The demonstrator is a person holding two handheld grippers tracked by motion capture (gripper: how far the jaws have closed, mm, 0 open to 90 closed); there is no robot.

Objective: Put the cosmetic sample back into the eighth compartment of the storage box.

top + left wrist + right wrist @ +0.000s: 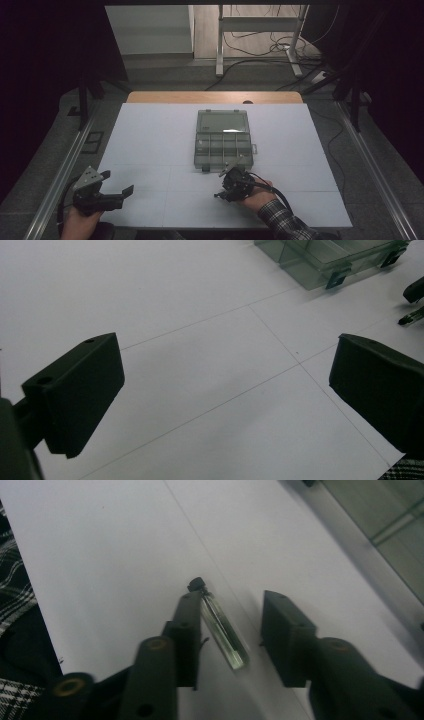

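Note:
A small clear glass vial with a black cap lies on the white table top between the jaws of my right gripper. The vial rests against one pad and a gap separates it from the other pad, so the jaws stand open around it. In the high view my right gripper sits just in front of a clear plastic compartment box whose lid lies open toward the far side. At the table's front left corner my left gripper is held wide open with nothing between its jaws.
The compartment box sits at the top right of the left gripper view, with a fingertip of the right gripper beside it. A wooden strip runs along the table's far edge. Cables and a metal stand are on the floor beyond.

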